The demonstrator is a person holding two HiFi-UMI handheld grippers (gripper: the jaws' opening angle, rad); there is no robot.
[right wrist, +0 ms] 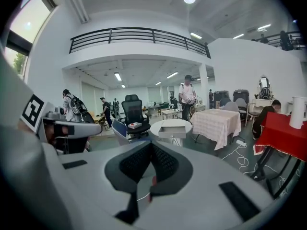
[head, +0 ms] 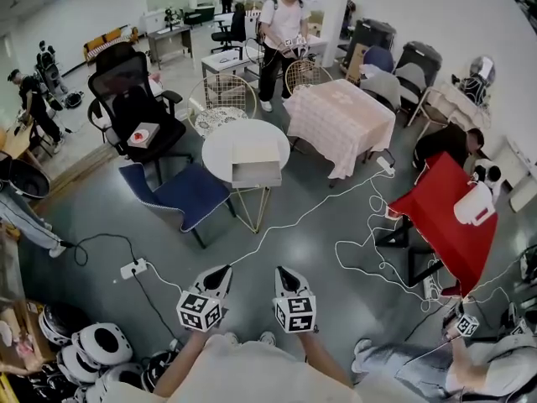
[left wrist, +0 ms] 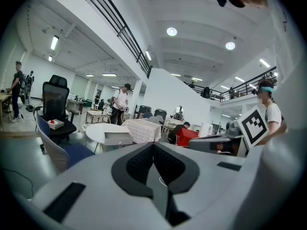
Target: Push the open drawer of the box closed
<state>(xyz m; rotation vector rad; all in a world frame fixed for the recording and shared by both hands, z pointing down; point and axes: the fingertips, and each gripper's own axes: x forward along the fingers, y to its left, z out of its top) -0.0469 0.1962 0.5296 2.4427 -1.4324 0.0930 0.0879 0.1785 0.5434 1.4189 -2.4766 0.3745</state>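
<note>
A box with its drawer pulled open (head: 256,169) sits on a round white table (head: 220,148) several steps ahead of me. Both grippers are held low near my body, far short of the table. My left gripper (head: 223,273) and my right gripper (head: 284,274) are side by side, each with jaws meeting and nothing between them. In the left gripper view the left gripper (left wrist: 153,145) points toward the drawer box (left wrist: 117,138) on the table (left wrist: 98,129). Past the shut right gripper (right wrist: 151,144), the right gripper view shows the box (right wrist: 172,132) on the table (right wrist: 165,124).
A blue chair (head: 179,193) stands left of the table, a black office chair (head: 134,107) behind it. A checked-cloth table (head: 340,120) is to the right, a red table (head: 440,217) further right. White cables (head: 336,217) cross the floor. Helmets (head: 92,347) lie bottom left. People stand around.
</note>
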